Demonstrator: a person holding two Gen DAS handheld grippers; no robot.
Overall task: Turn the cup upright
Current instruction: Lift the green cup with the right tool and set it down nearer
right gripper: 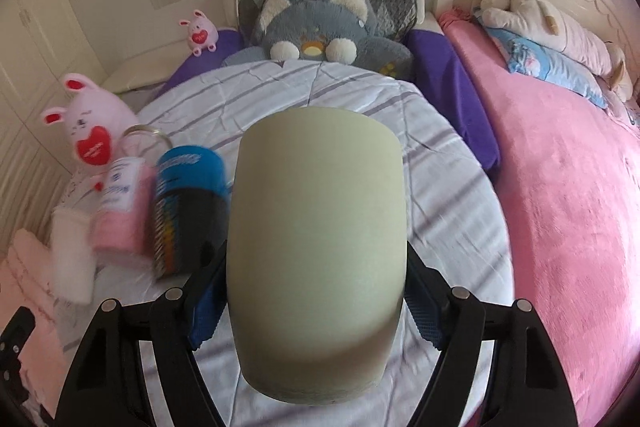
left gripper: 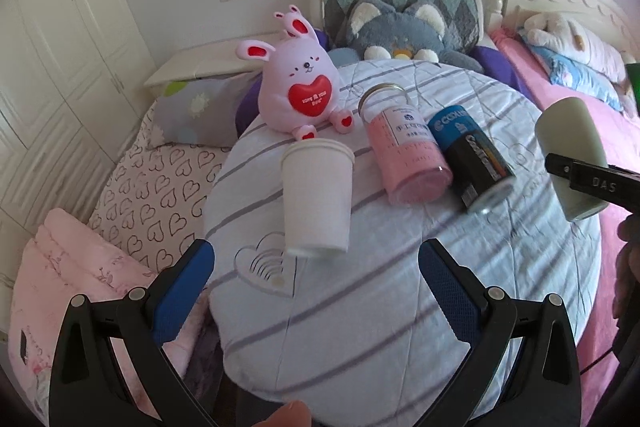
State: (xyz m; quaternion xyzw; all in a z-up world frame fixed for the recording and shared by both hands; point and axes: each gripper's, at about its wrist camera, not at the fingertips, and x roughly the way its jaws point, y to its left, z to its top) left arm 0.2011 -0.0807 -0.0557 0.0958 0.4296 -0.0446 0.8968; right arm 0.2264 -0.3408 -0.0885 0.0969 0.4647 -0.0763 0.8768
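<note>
A pale green matte cup fills the right wrist view, pinched at its sides by the right gripper and held above the striped quilt. Its long axis runs from 6 toward 12 o'clock. Which end is the mouth cannot be told. The left gripper is spread, empty, near a white paper cup lying at 12 o'clock. Open quilt lies toward 3 o'clock.

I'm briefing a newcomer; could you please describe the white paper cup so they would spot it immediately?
On the striped quilt, in front of the pink bunny plush, lies the white paper cup. It is leftmost of three lying containers, plain and unlabelled.
</note>
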